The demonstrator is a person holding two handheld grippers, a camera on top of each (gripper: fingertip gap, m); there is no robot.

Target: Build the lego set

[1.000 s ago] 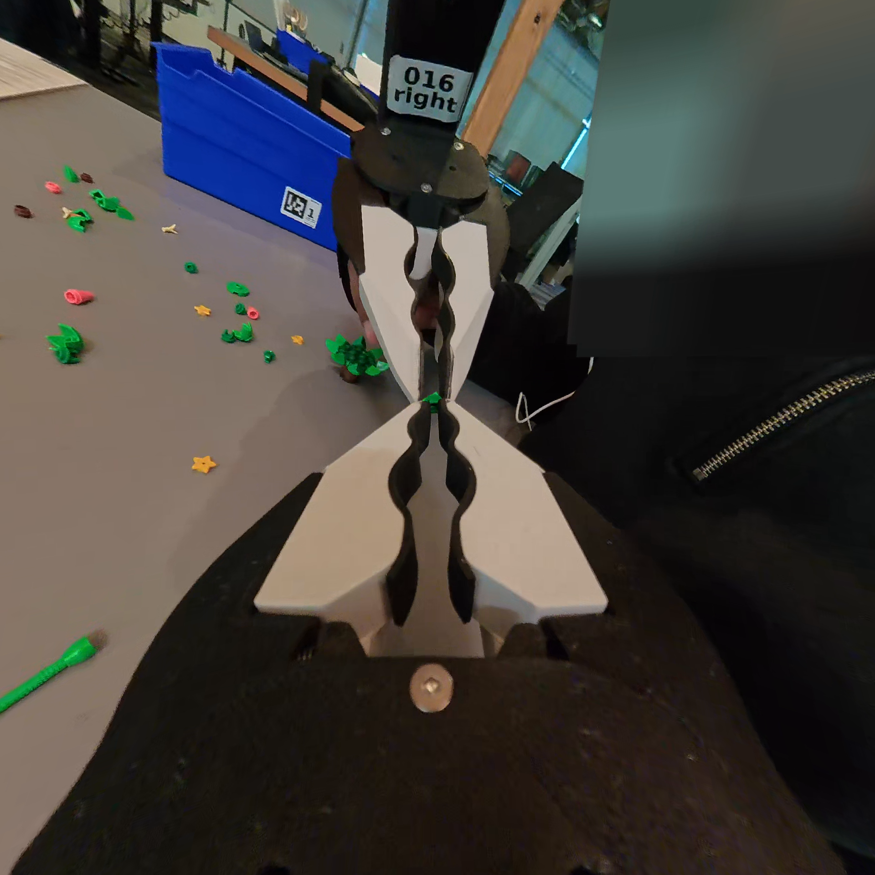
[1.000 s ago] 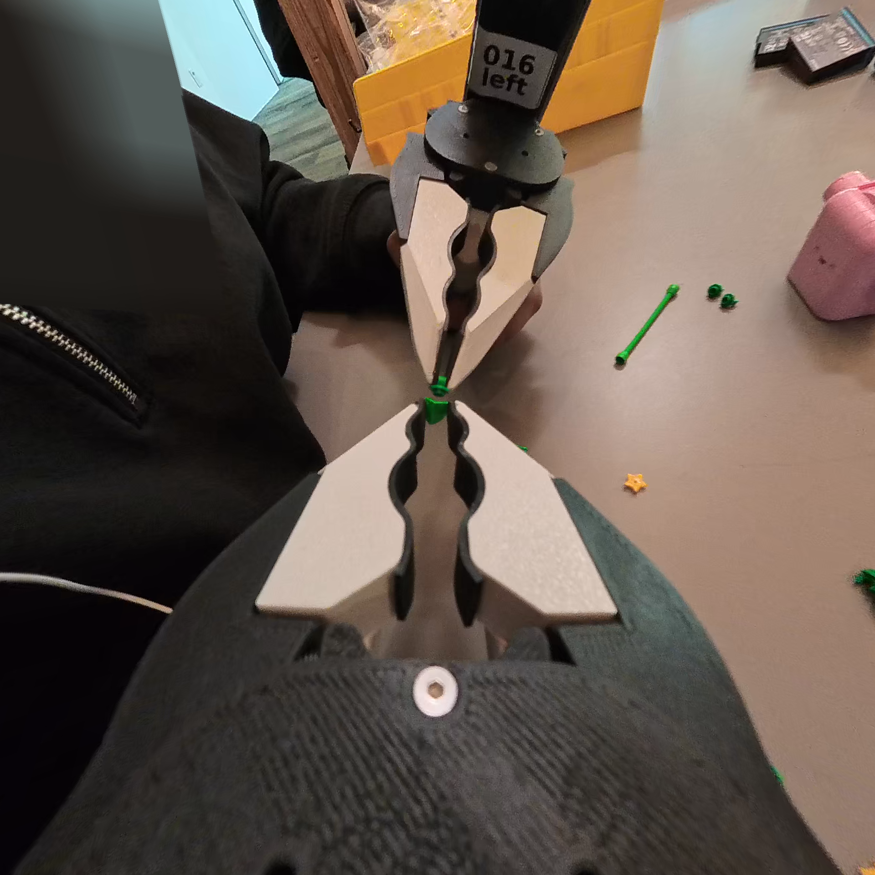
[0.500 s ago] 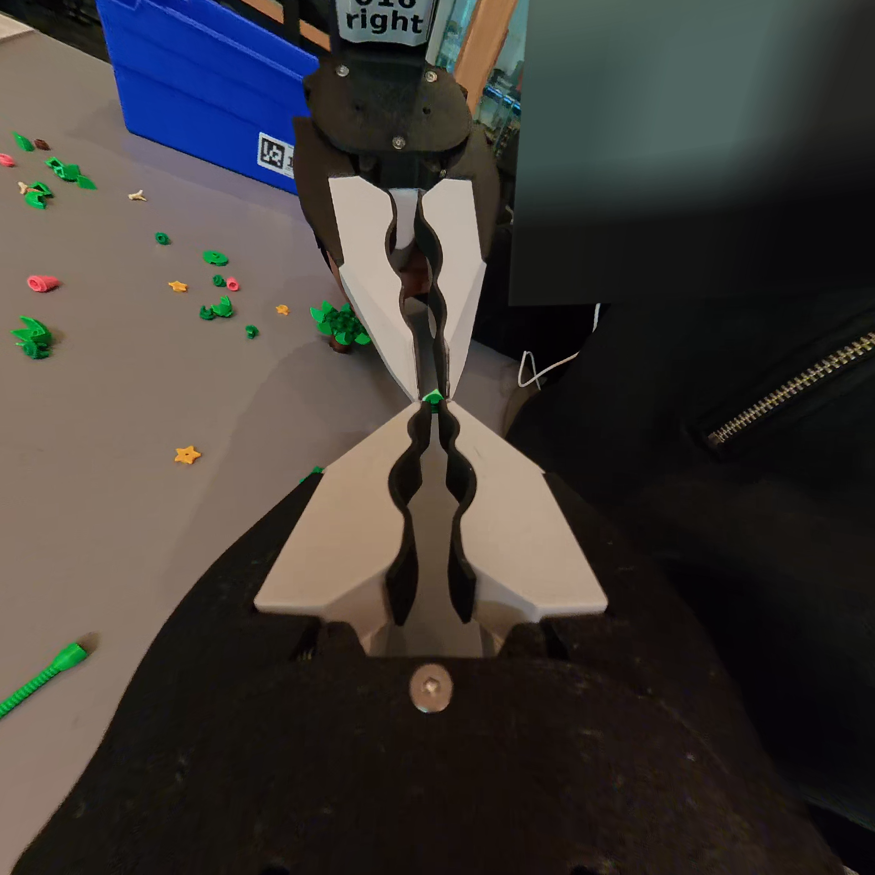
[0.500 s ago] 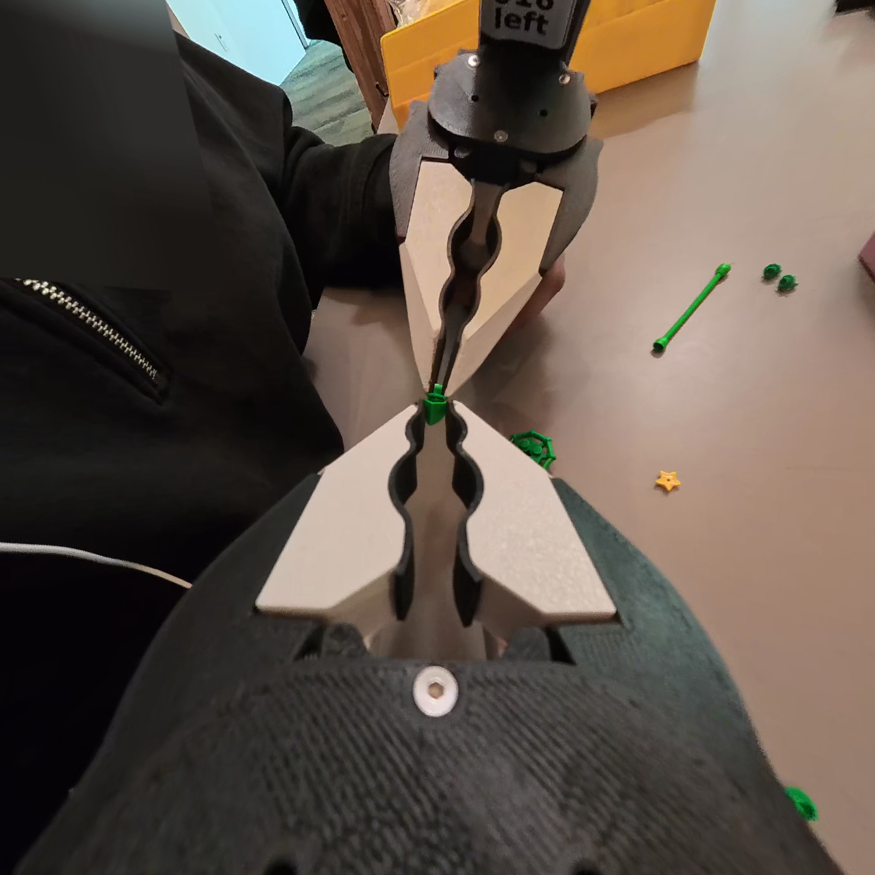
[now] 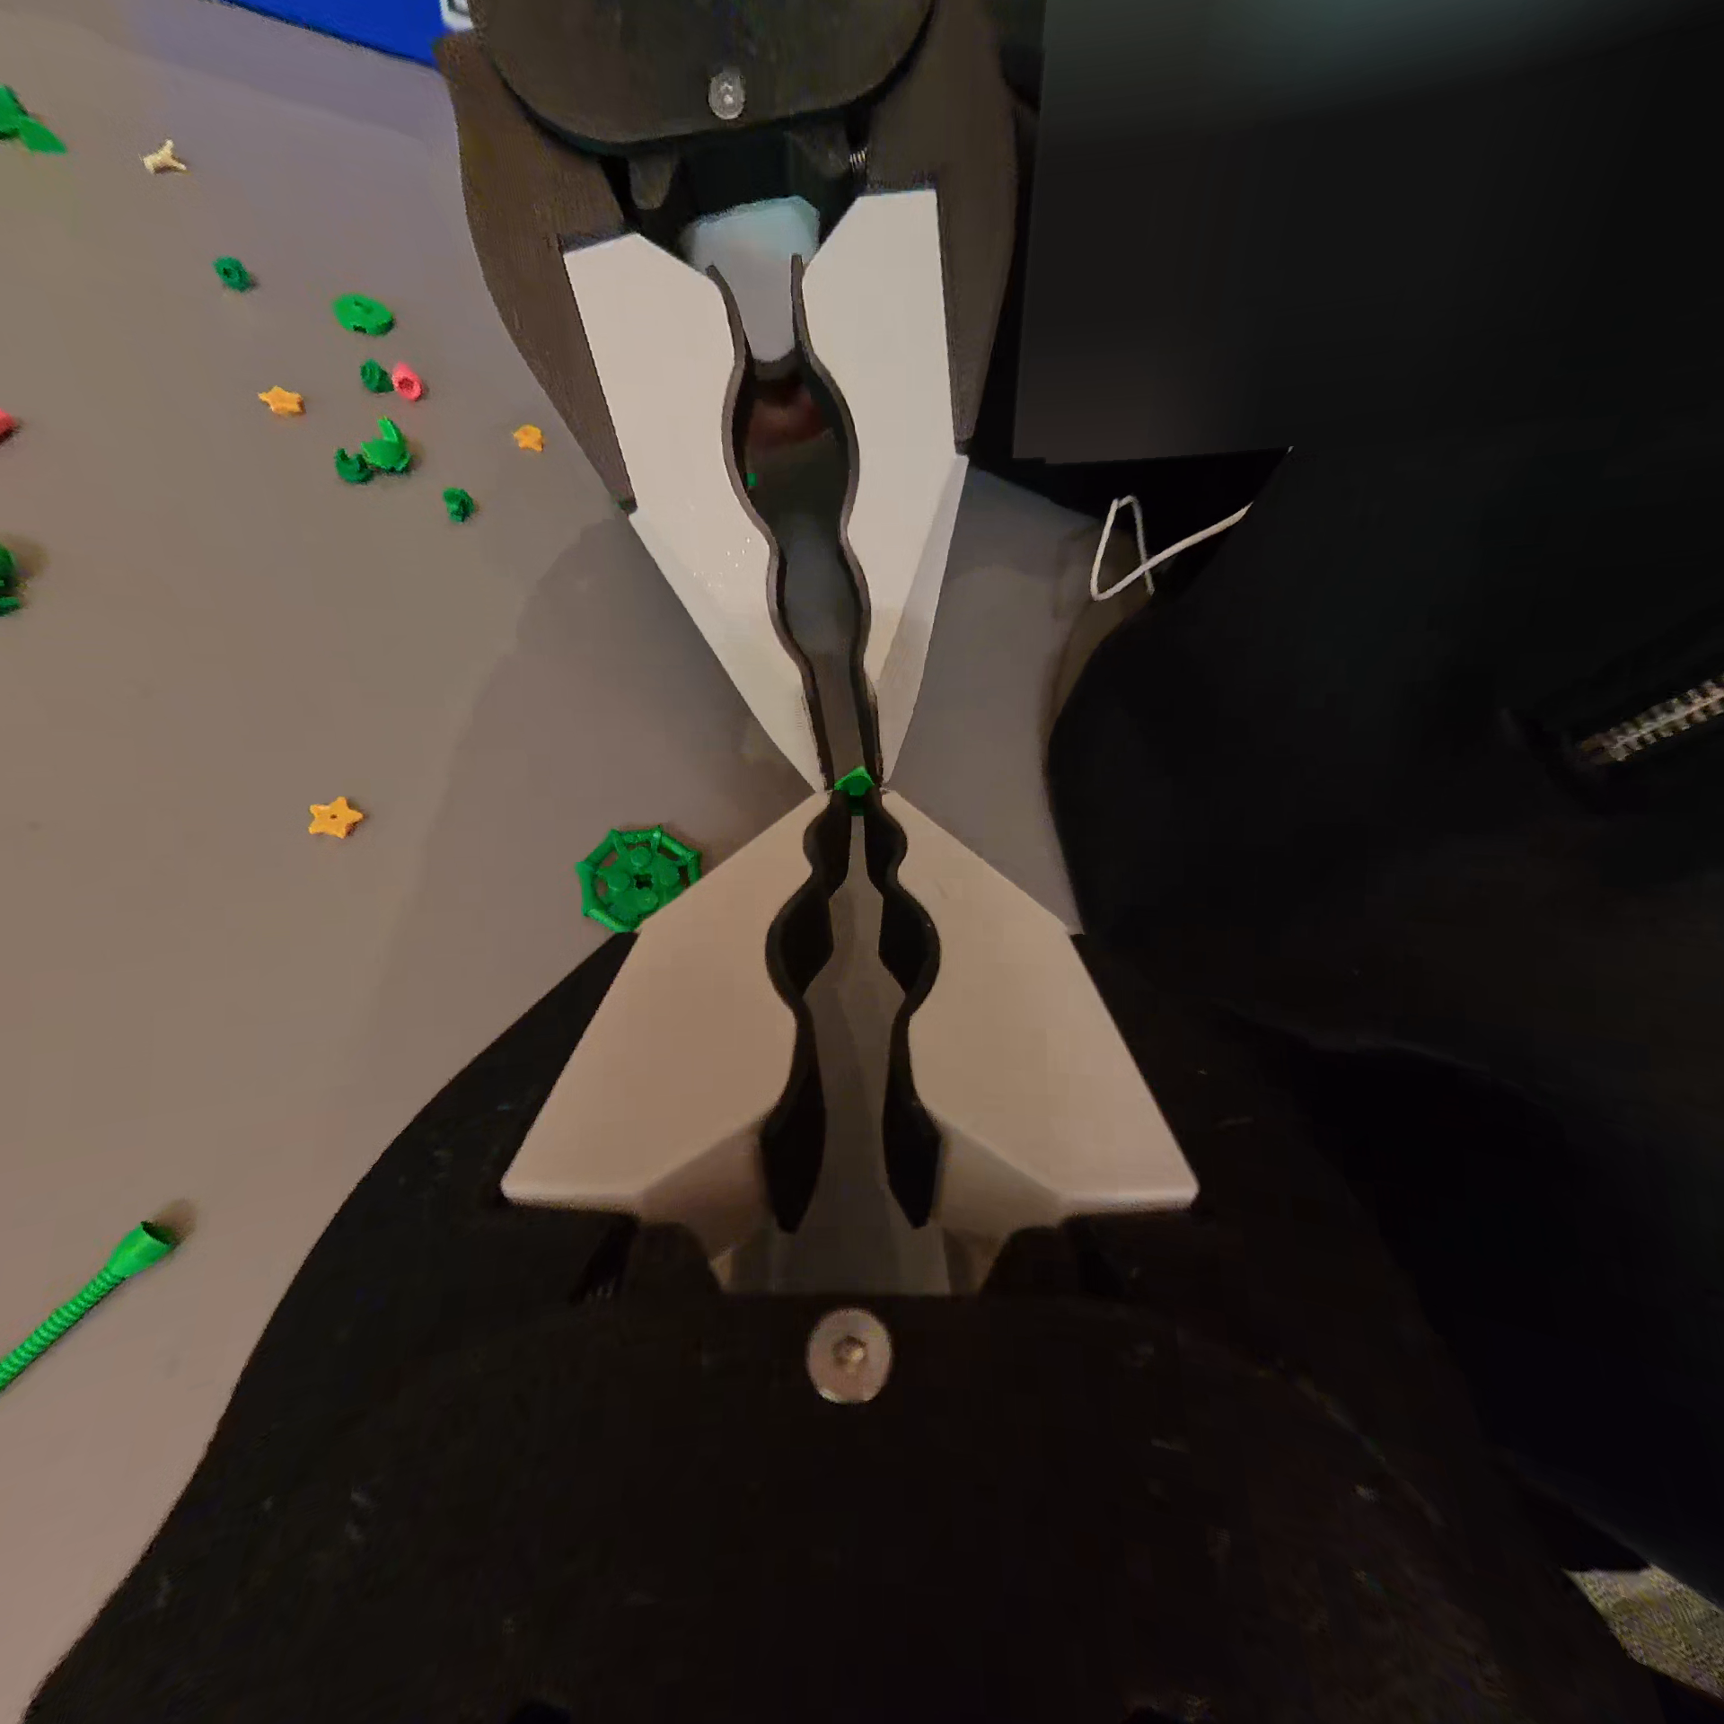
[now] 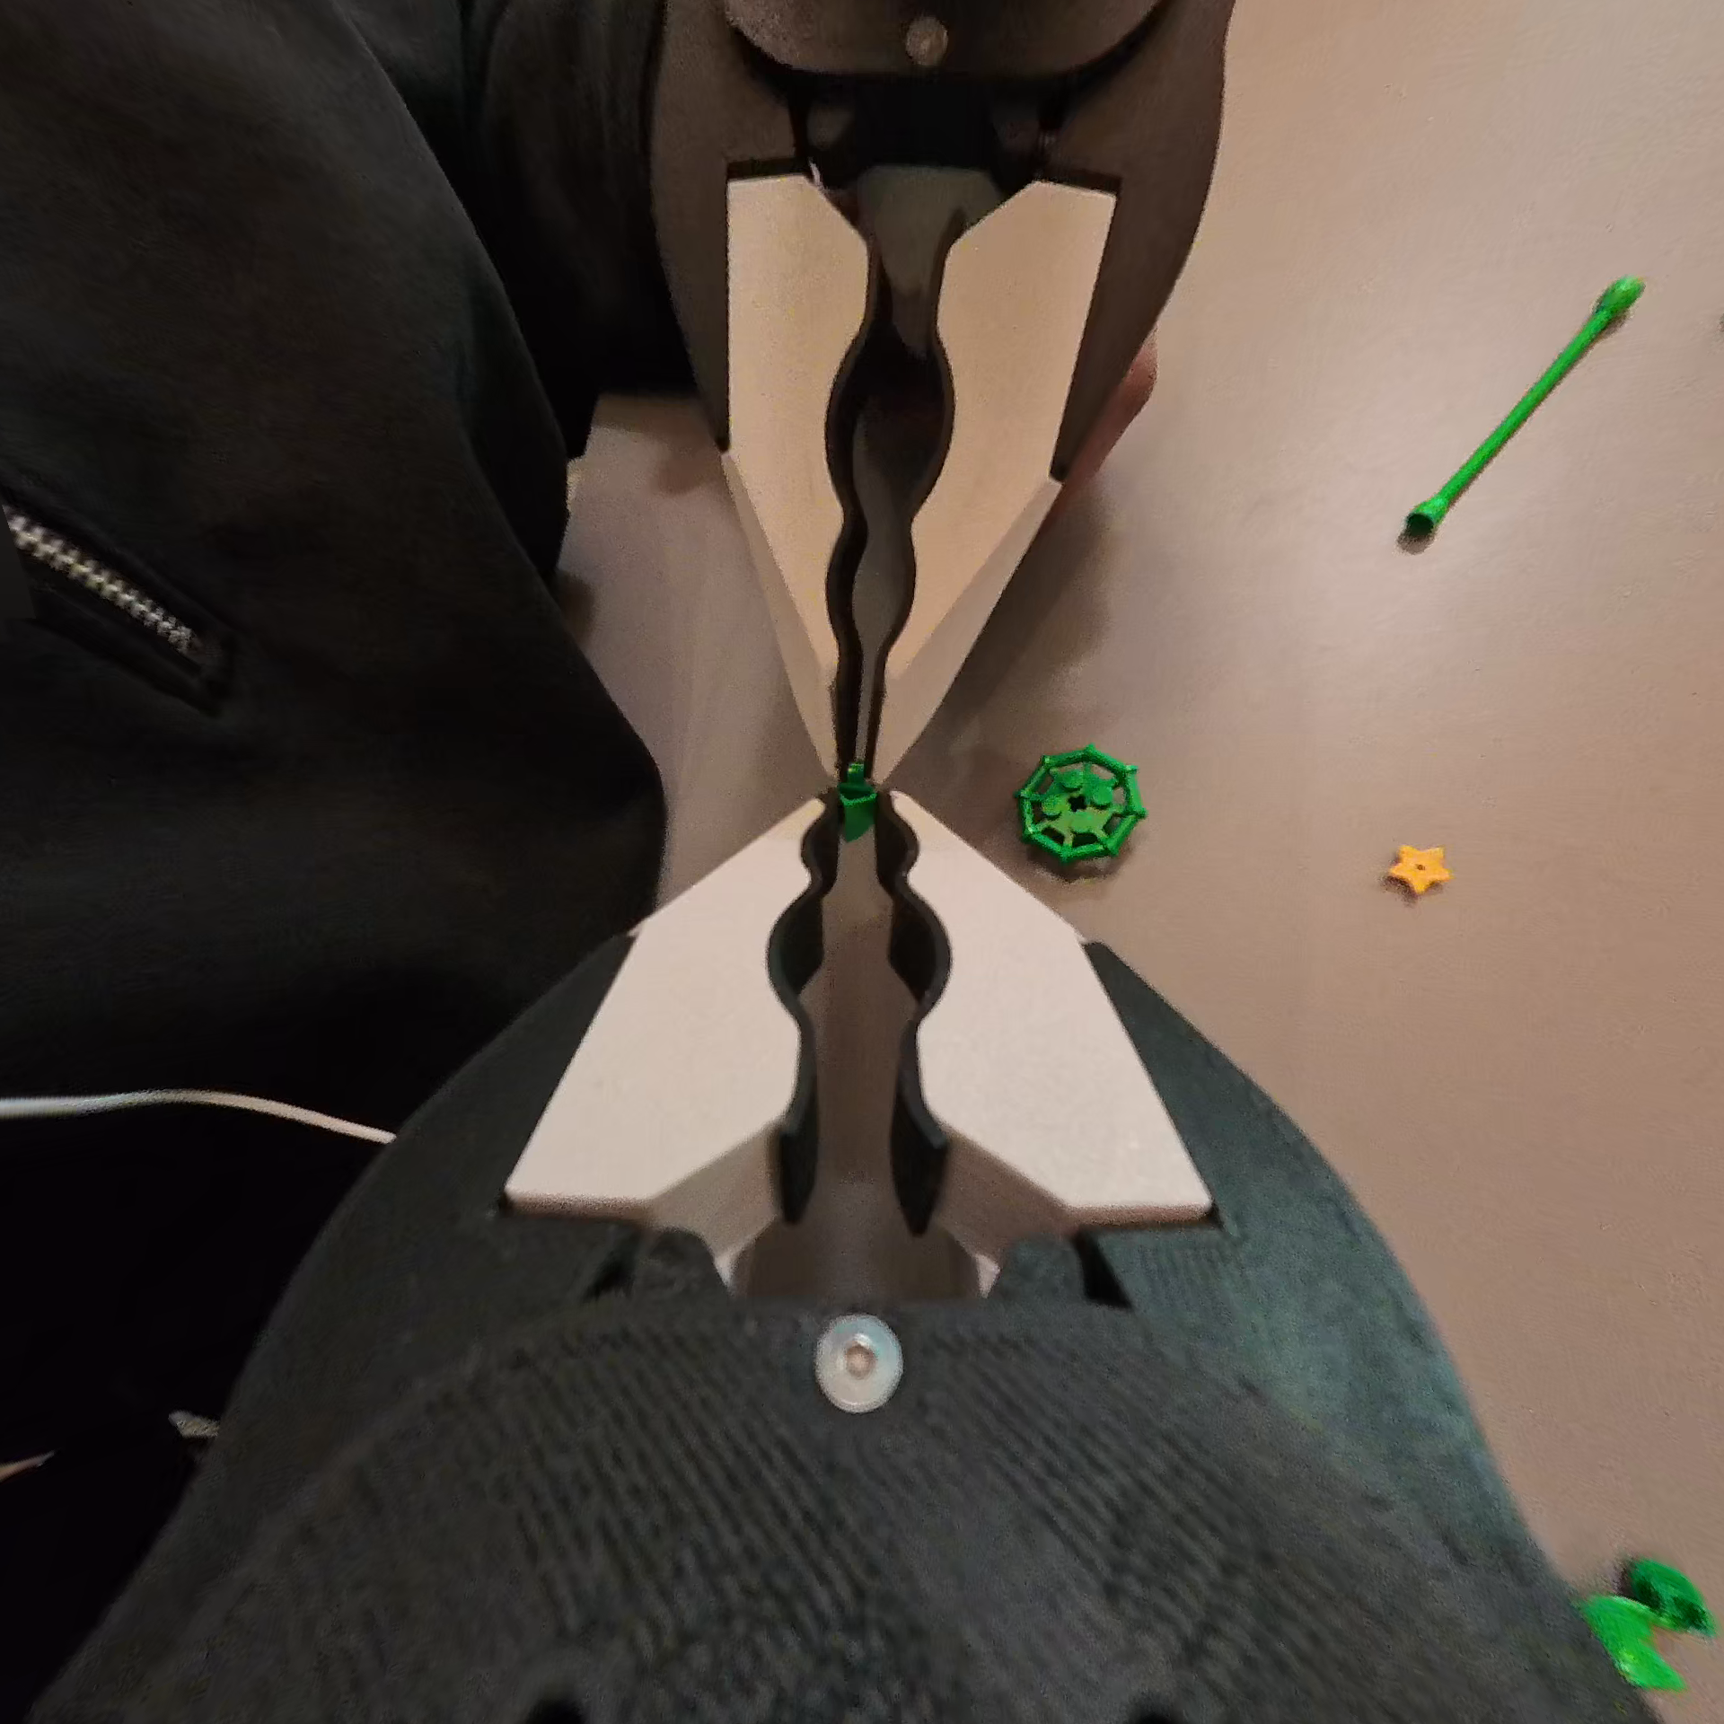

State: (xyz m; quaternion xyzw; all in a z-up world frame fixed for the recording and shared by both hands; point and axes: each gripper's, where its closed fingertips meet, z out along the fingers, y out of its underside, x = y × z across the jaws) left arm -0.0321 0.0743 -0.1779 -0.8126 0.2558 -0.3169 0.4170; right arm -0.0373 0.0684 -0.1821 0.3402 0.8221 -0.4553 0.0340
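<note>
Spreading beneath both of my tools, the grey worktop (image 5: pixel 280 980) carries a scatter of small lego parts, while a person's black zipped jacket (image 6: pixel 233 466) fills the side nearest my body. My left tool (image 5: pixel 851 810) and my right tool (image 6: pixel 854 810) meet tip to tip above the worktop edge, each pointing straight at the other. Both are nearly closed at the tips, with the wavy black pads (image 5: pixel 793 1073) standing apart farther back. Pinched where the two tips meet is a tiny green lego piece (image 6: pixel 855 804). The right wrist view shows it seated between my right tool's tips, its narrow upper end reaching into the left tool's tips. Whether it is one part or two joined parts I cannot tell. On the worktop just beside the meeting tips lies a green web-shaped round piece (image 6: pixel 1079 808), flat, studs up. A long green ribbed stem (image 6: pixel 1521 410) lies well apart from it, on the left tool's side. An orange star (image 6: pixel 1418 868) sits near the web piece. More green leaves, a second orange star (image 5: pixel 281 400) and a pink stud (image 5: pixel 407 382) lie scattered farther off.
</note>
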